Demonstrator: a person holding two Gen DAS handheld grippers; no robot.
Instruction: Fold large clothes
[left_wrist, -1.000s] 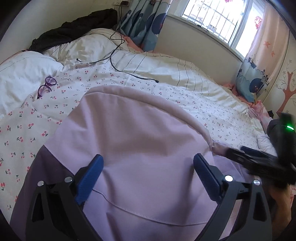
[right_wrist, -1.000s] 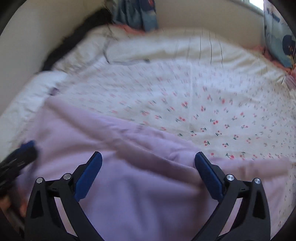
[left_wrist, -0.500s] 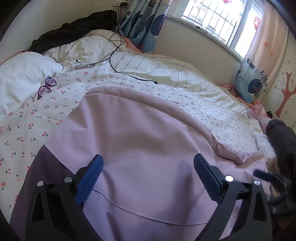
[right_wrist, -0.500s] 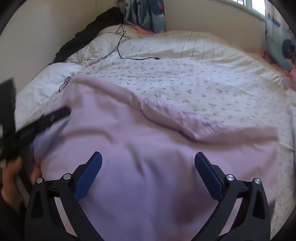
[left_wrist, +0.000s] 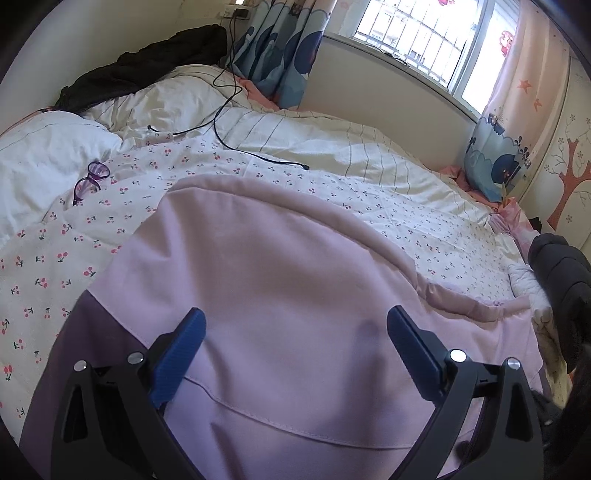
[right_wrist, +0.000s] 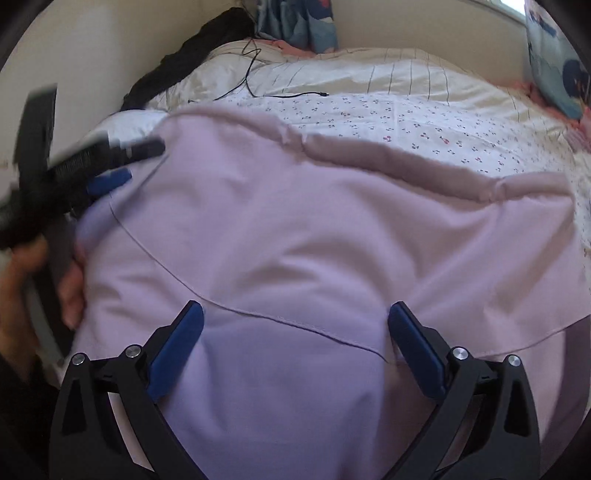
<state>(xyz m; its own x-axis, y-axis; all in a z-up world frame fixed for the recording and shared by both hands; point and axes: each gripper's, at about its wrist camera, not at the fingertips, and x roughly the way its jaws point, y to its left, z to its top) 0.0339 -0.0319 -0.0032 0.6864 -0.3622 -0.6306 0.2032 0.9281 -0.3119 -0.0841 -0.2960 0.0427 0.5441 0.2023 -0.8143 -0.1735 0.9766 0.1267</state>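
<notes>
A large lilac garment (left_wrist: 266, 280) lies spread flat on the bed, with a hem seam across its near part; it also fills the right wrist view (right_wrist: 332, 240). My left gripper (left_wrist: 295, 332) is open and empty, hovering over the garment's near left part. It also shows blurred at the left of the right wrist view (right_wrist: 110, 166), by the garment's left edge. My right gripper (right_wrist: 295, 332) is open and empty over the garment's near edge.
The bed has a cherry-print sheet (left_wrist: 369, 199) and a white striped duvet (left_wrist: 332, 147). Purple glasses (left_wrist: 88, 181) and a black cable (left_wrist: 221, 122) lie on it. Dark clothes (left_wrist: 147, 70) are piled at the head; a dark jacket (left_wrist: 565, 273) sits at the right.
The right gripper has pulled back from the garment's right side towards the near edge and left the left wrist view. The garment lies flatter. The left gripper has hardly moved.
</notes>
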